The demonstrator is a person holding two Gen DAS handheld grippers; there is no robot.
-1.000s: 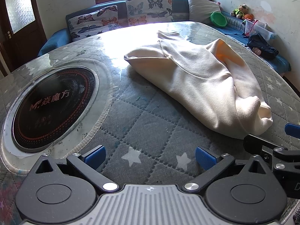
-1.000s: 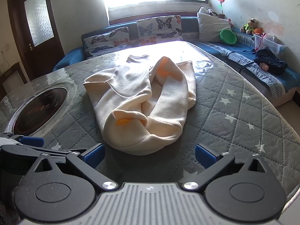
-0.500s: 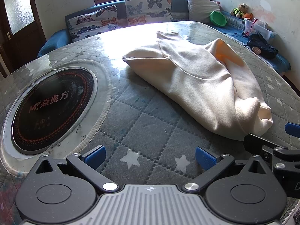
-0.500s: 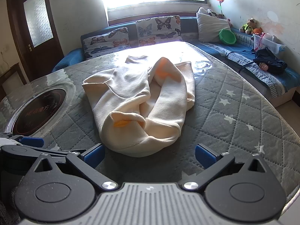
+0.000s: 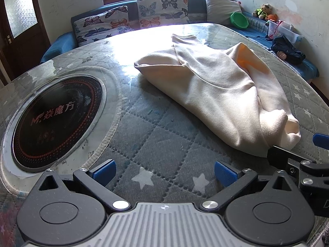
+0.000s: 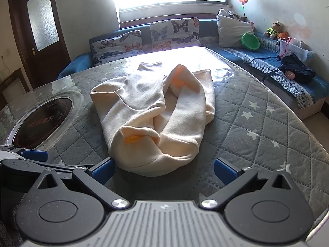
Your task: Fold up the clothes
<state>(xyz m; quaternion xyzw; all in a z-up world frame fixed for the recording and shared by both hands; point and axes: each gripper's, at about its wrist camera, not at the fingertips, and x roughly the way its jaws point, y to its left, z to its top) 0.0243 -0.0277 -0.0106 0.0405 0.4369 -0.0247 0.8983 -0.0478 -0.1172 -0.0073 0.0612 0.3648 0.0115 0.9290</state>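
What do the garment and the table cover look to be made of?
Garment: soft cream knit, probably fleece or sweatshirt cotton; matte, fuzzy at the turned-up hem, thick rounded folds, orange lining showing. Table cover: grey quilted fabric with stitched diamonds and white stars, seemingly under a clear glossy sheet, since window glare reflects off it. Whether that sheet is glass or plastic is unclear.

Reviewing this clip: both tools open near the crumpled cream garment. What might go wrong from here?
1. The cream garment lies bunched in layers; the right tool, open at its near hem, may pinch several at once.
2. The left tool faces bare table cover, so it may miss the cloth.
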